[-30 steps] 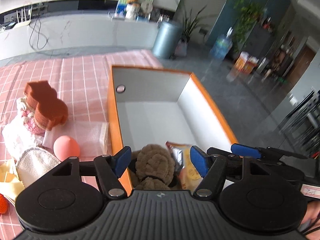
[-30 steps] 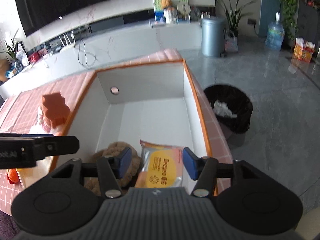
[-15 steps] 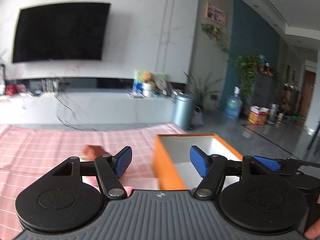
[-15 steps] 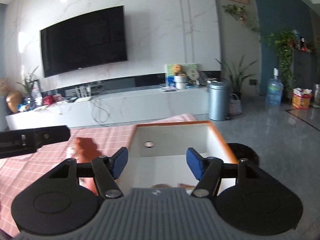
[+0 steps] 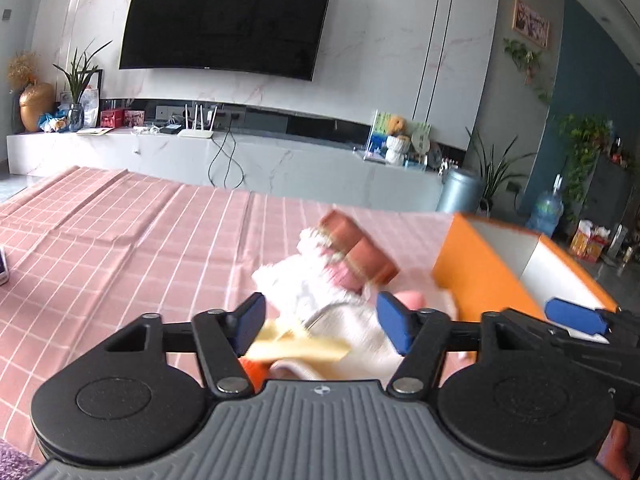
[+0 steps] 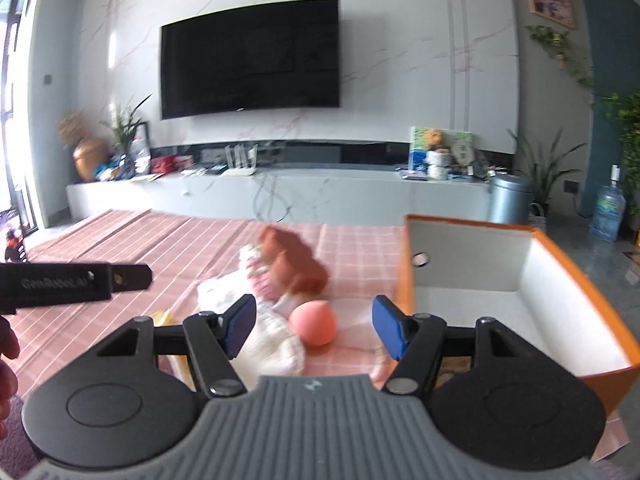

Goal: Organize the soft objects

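A heap of soft things lies on the pink checked tablecloth [image 5: 120,248] left of the orange box [image 5: 476,280]: a brown sponge [image 5: 360,252] on a pink and white knitted doll [image 5: 304,280], white cloths [image 5: 352,344], a yellow piece [image 5: 296,346] and a pink ball [image 6: 314,322]. My left gripper [image 5: 320,326] is open and empty just before the heap. My right gripper [image 6: 312,330] is open and empty, with the ball between its fingers in view. The box [image 6: 500,292] has a white inside; its floor is mostly hidden.
A low white TV bench [image 5: 240,160] and wall screen stand beyond the table. A grey bin [image 6: 510,198] and water bottle [image 6: 608,216] stand on the floor past the box. The left gripper's body [image 6: 72,282] shows at the right wrist view's left.
Both grippers have lifted from over the box, where they looked down on a brown plush and a snack bag, and swung left toward the heap. Both stay open.
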### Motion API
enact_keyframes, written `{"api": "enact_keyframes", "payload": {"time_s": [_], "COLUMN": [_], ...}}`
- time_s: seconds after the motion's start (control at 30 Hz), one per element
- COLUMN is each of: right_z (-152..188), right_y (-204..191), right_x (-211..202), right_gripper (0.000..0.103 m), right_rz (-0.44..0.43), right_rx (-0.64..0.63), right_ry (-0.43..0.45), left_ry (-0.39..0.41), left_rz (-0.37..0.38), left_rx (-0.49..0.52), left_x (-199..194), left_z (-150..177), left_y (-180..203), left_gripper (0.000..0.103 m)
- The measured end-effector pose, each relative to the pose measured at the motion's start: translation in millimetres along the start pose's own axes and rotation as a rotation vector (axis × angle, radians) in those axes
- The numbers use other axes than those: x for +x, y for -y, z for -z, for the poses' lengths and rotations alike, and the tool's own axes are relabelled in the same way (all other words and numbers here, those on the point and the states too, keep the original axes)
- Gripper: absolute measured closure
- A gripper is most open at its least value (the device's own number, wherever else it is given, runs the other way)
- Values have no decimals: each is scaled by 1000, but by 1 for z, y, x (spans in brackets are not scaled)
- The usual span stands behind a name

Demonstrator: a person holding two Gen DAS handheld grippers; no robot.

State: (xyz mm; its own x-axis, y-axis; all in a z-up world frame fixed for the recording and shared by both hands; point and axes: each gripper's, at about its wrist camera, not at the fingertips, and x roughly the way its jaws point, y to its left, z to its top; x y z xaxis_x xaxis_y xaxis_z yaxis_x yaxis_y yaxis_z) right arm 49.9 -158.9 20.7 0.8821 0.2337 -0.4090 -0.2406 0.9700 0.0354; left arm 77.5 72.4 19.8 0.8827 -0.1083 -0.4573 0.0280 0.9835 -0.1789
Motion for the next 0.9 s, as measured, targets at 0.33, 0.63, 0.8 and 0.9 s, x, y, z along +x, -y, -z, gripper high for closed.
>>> {"api": "enact_keyframes", "payload": {"time_s": [0.33, 0.63, 0.8, 0.9], "right_z": [30, 35, 36, 35], "right_y": [-35, -34, -32, -31], "right_x": [36, 74, 84, 88], "right_gripper": [39, 39, 39, 39], "right_rz": [-61, -43, -51, -46], "right_rx": [-41, -28, -22, -27], "right_ry": [-157, -257, -278, -283], "left_ry": [-51, -211, -285, -331], "left_rz": [-16, 44, 9, 8], "left_rx": [149, 244, 231, 135], "left_x": [12, 66, 94, 104], "left_z": [28, 30, 30, 23], "left_y": [-19, -19, -26, -41], "left_gripper": [30, 20, 21, 28]}}
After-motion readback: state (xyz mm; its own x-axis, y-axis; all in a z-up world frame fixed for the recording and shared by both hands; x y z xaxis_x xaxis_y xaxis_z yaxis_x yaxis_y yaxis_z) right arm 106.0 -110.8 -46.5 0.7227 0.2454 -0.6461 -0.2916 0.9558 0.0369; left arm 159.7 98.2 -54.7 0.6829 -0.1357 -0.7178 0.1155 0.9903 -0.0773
